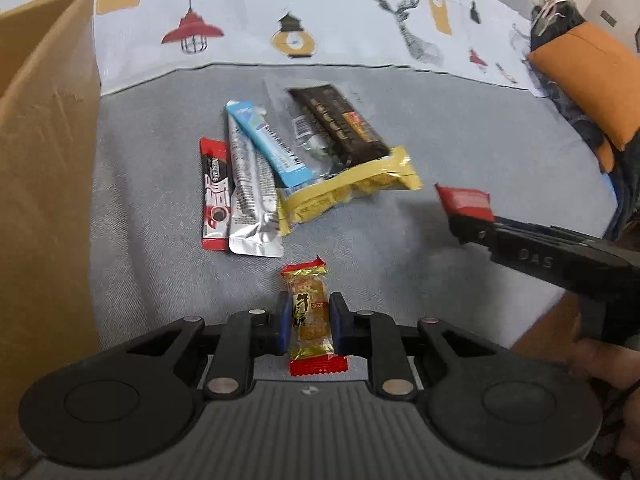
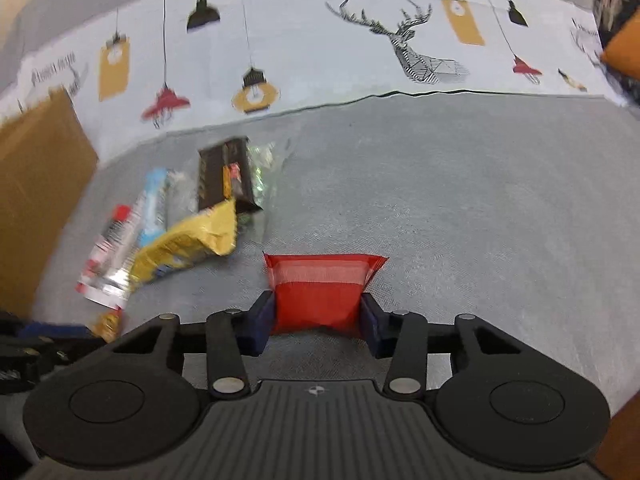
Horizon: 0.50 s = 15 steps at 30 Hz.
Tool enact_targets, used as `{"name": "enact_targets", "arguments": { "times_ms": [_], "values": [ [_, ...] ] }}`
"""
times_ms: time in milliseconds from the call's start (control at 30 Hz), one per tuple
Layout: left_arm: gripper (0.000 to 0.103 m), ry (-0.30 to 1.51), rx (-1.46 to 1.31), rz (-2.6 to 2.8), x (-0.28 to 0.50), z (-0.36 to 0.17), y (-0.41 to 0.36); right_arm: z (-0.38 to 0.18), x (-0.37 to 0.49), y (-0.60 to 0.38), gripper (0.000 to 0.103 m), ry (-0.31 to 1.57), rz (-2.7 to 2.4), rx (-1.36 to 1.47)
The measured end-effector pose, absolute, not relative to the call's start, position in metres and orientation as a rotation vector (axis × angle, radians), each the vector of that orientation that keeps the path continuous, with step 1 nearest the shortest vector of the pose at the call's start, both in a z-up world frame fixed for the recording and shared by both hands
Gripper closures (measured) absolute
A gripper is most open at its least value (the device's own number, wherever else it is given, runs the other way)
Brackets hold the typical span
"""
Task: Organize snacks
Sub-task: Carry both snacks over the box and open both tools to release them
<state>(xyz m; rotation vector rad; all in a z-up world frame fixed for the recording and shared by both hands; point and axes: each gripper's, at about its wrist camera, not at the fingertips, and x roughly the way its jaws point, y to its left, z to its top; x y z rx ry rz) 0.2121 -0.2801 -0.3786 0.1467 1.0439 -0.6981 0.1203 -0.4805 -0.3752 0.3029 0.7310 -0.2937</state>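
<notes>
My left gripper (image 1: 310, 322) is shut on a small gold and red peanut candy (image 1: 312, 312), held above the grey cloth. My right gripper (image 2: 318, 318) is shut on a red snack packet (image 2: 320, 292); it also shows in the left wrist view (image 1: 464, 202), to the right of the pile. A pile of snacks lies on the cloth: a red coffee stick (image 1: 216, 194), a silver sachet (image 1: 250, 196), a blue bar (image 1: 268, 140), a dark chocolate pack (image 1: 340, 122) and a yellow pack (image 1: 352, 186). The pile appears blurred in the right wrist view (image 2: 180, 224).
A cardboard box (image 1: 44, 140) stands at the left, also seen in the right wrist view (image 2: 36, 200). A printed cloth with lamps and deer (image 1: 280, 20) covers the back. An orange cushion (image 1: 588, 80) sits at the right.
</notes>
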Motion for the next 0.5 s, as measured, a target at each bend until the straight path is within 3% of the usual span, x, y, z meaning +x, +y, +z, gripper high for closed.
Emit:
{"name": "enact_targets", "arguments": {
  "times_ms": [500],
  "values": [
    [0.082, 0.818, 0.017, -0.663, 0.152, -0.248, -0.169, -0.264, 0.048, -0.366, 0.056, 0.522, -0.197, 0.318]
  ]
}}
